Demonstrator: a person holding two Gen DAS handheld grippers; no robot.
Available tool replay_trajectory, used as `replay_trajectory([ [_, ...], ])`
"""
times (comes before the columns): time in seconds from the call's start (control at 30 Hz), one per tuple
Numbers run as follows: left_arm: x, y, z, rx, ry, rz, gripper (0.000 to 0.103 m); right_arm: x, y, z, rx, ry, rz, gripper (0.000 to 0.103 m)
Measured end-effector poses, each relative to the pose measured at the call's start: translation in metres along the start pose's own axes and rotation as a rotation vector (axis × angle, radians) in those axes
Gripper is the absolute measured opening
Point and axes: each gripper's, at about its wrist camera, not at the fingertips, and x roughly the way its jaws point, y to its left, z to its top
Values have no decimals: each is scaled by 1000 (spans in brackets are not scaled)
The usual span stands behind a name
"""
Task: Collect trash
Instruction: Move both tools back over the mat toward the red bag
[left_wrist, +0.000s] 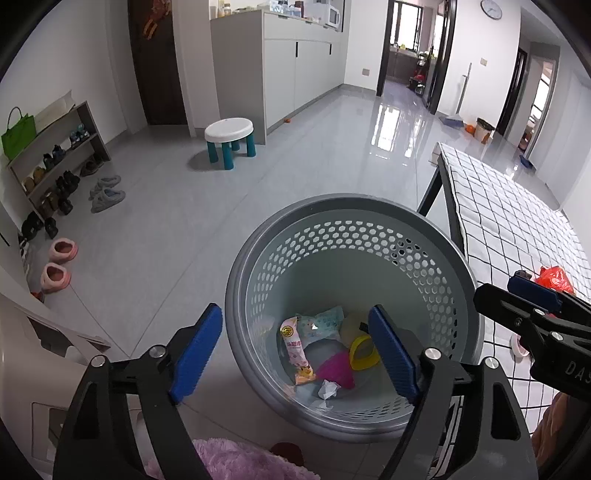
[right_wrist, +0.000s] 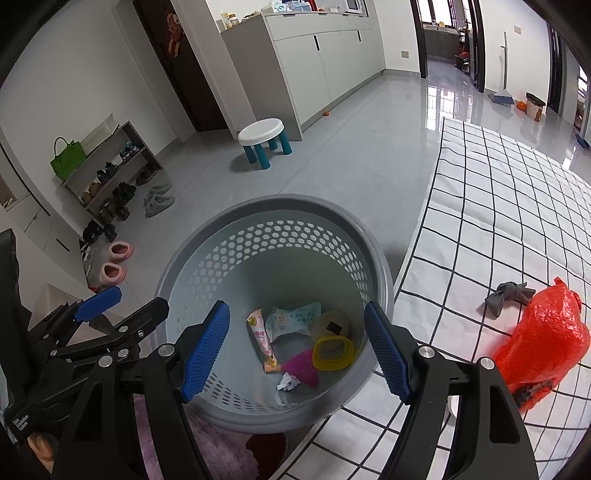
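A grey perforated trash basket (left_wrist: 258, 258) (right_wrist: 192, 254) stands on the floor beside the table. Inside lie a pink snack wrapper (left_wrist: 297, 350) (right_wrist: 264, 341), a pale blue wipes packet (left_wrist: 321, 320) (right_wrist: 295, 317), a yellow ring (left_wrist: 364, 350) (right_wrist: 332, 352), a magenta piece (left_wrist: 338, 371) (right_wrist: 303, 365) and a crumpled white paper (left_wrist: 327, 389) (right_wrist: 288, 382). My left gripper (left_wrist: 295, 354) is open and empty above the basket. My right gripper (right_wrist: 295, 350) is open and empty above it too. A red plastic bag (right_wrist: 543, 339) (left_wrist: 556, 278) and a grey cloth scrap (right_wrist: 508, 293) lie on the table.
The table has a white checked cloth (right_wrist: 498, 206) (left_wrist: 509, 206) at the right. A white stool with teal legs (left_wrist: 231, 140) (right_wrist: 264, 142), a shoe rack (left_wrist: 55, 155) (right_wrist: 110, 166), loose slippers (left_wrist: 59, 262) and a pink fluffy thing (left_wrist: 229, 458) stand on the floor.
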Motion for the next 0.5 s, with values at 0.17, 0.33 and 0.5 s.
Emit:
replay_trajectory([
  [0.17, -7, -1, 1, -1, -16, -4, 85, -9, -2, -2, 8, -7, -6, 72],
  [0.33, -15, -3, 1, -1, -33, -13, 89, -18, -5, -7, 14, -19, -19, 72],
  [0.5, -24, -6, 0, 1, -48, -25, 90, -29, -6, -10, 23, -32, -30, 72],
])
